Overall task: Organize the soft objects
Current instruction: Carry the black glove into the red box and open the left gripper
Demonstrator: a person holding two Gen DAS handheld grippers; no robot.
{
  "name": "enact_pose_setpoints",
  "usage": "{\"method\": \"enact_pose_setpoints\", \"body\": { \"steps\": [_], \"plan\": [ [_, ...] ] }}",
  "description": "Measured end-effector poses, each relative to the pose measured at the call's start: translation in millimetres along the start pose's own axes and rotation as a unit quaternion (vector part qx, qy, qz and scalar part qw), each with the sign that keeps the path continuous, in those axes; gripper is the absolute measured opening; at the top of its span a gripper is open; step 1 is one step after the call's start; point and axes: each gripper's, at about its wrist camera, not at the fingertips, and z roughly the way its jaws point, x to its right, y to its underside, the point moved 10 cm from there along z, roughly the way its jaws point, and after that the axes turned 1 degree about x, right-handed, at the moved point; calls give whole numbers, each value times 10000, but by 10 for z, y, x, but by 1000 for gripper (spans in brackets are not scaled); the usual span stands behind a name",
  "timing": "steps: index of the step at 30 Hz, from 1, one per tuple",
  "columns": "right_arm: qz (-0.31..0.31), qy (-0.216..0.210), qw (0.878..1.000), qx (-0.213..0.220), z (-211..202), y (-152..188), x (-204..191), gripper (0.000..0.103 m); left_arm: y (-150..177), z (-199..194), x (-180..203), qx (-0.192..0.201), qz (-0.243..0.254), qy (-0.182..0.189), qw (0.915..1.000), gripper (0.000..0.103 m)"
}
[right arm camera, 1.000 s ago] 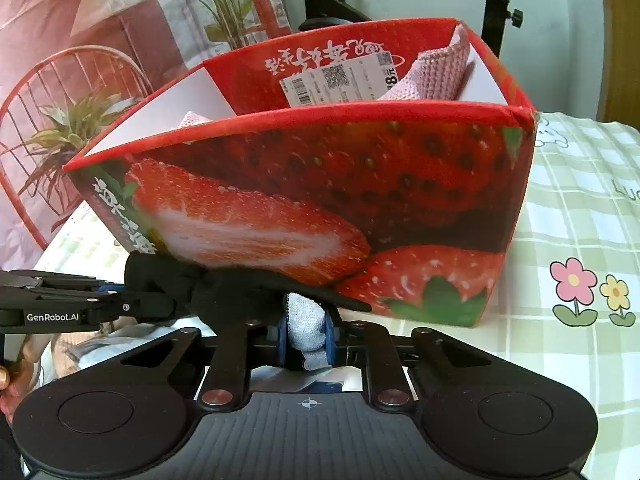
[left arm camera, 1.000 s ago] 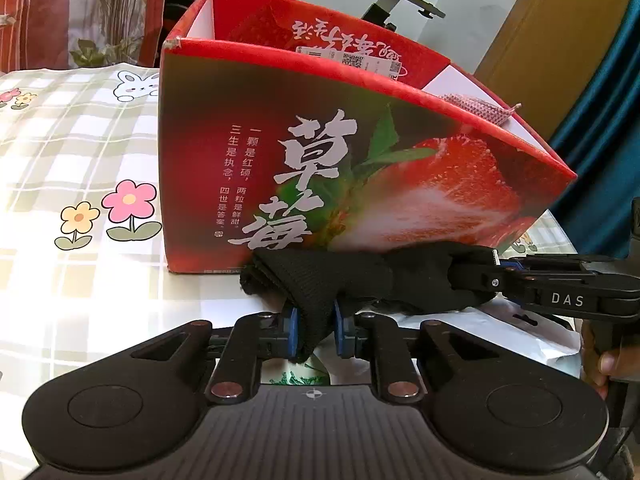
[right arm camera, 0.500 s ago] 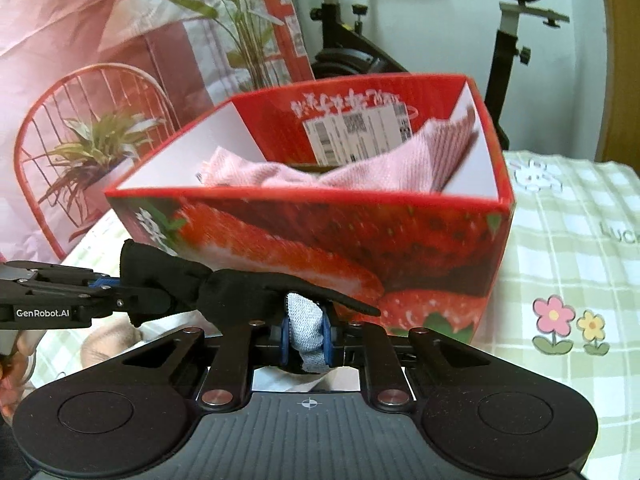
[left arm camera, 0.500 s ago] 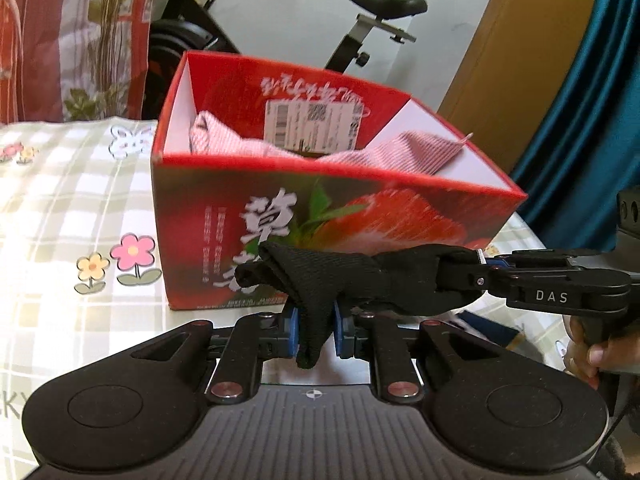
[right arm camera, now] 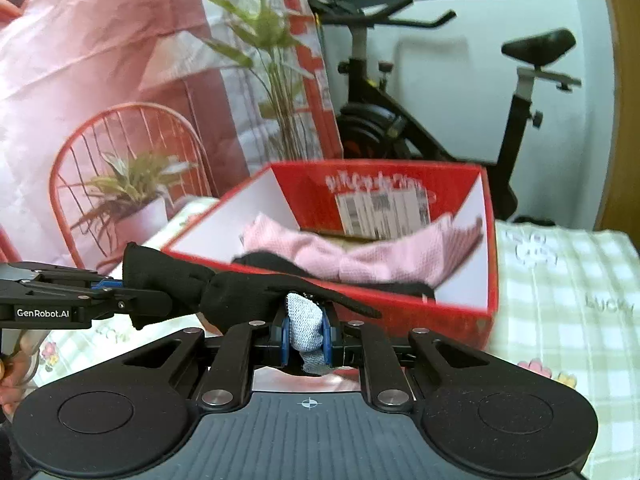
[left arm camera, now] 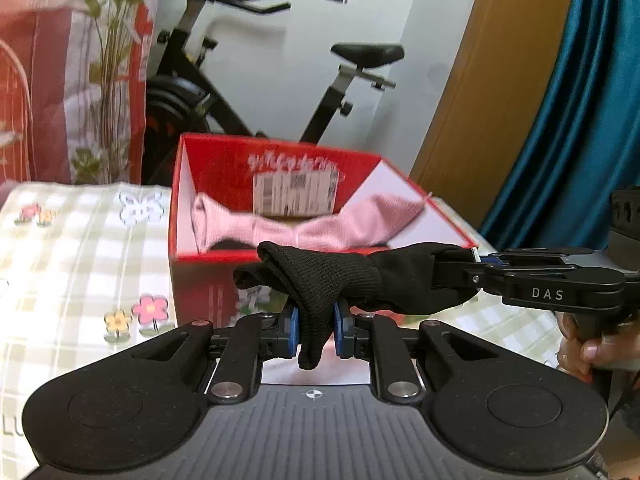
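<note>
Two grippers were up, and one black knit sock (left arm camera: 340,280) was strung between them, clear of the table and just in front of the box. On the left, the left gripper (left arm camera: 314,330) had its blue pads squeezed onto one end of that sock, a fold of black fabric hanging down between them. Across on the right, the right gripper (right arm camera: 306,334) was closed on the other end, where a grey patch of the sock (right arm camera: 305,322) bunched between its pads. In the left wrist view that same gripper reached in from the right edge, a hand (left arm camera: 588,348) wrapped round its handle.

One red strawberry box (left arm camera: 280,184) stood open beyond the sock, with one white shipping label (right arm camera: 382,212) on its inner back wall. Inside lay one pink cloth (right arm camera: 360,256) draped across the box, and dark fabric (right arm camera: 264,260) beside it, too blurred to count.

The box sat on a checked tablecloth (left arm camera: 80,264) printed with little flowers. Behind it stood one black exercise bike (right arm camera: 440,120), one pink-and-red printed backdrop (right arm camera: 100,80) showing plants and a chair, a white wall, a wooden door (left arm camera: 492,100) and a teal curtain (left arm camera: 580,120) on the far right.
</note>
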Motion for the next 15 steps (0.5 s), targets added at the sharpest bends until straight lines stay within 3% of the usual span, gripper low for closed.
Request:
{"method": "enact_pose_setpoints", "body": {
  "steps": [8,15],
  "plan": [
    [-254,-61,9994,230,-40,-400,-26,14,-360,-61,-3,341,-61,27,9994,18],
    [-516,112,9983,265,211,-785,80,14,-662,177,-118,375,-53,-122,9992,18]
  ]
}}
